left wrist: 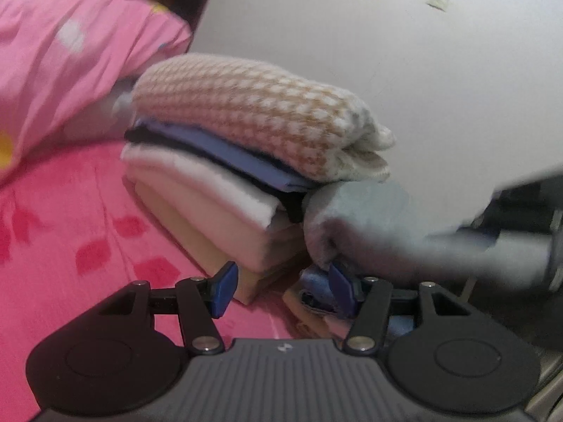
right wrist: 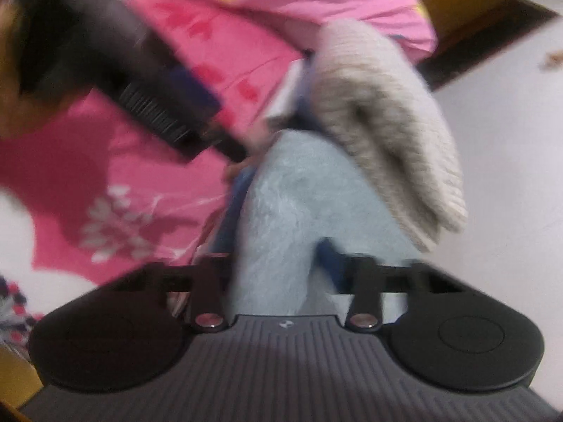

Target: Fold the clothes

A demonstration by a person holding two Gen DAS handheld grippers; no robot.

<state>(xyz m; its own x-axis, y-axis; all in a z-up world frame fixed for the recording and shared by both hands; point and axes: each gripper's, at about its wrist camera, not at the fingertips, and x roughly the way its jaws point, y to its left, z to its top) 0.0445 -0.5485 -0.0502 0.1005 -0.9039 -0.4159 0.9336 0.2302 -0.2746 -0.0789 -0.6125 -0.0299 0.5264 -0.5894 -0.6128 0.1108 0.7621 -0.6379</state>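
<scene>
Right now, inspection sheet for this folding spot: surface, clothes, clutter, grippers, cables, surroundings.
Surface: pink patterned bedspread.
Job's things: folded stack with a tan-and-white knit on top, blue and white layers beneath; pale blue fluffy piece beside it.
Clutter: pink flowered bedding bunched behind the stack.
Grippers: left gripper open at the stack's lower corner; right gripper closed on the fluffy piece, view blurred.
Cables: nothing seen.
Surroundings: white wall, brown wooden edge.

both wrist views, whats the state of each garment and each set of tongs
knit sweater: folded, top of the stack
blue garment: folded, under the sweater
white garment: folded, lower in the stack
light blue fleece: bunched between the right tongs
left tongs: open at the stack's bottom corner
</scene>
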